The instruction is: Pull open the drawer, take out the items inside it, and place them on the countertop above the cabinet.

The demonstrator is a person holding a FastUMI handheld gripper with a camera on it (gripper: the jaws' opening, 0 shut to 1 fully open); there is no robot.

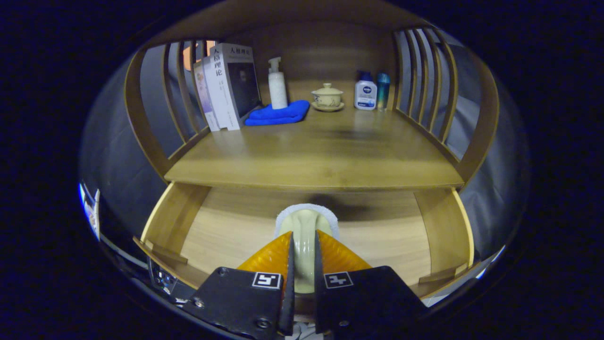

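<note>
The wooden drawer [226,231] stands pulled open below the countertop [311,160]; what I can see of its floor is bare. My gripper [303,234] is over the drawer's middle, shut on the cream handle of a brush-like item [305,222]. Both orange fingers [269,257] press on the handle's sides. The item's head is rimmed with a white fuzzy pad and points ahead toward the countertop's front edge. Whether it is lifted off the drawer floor or resting on it I cannot tell.
At the back of the countertop stand two books [231,85], a white pump bottle [277,85], a folded blue cloth [278,114], a lidded cup on a saucer [327,97], a white-and-blue bottle [365,93] and a teal bottle [382,89]. Slatted wooden sides [434,89] flank the shelf.
</note>
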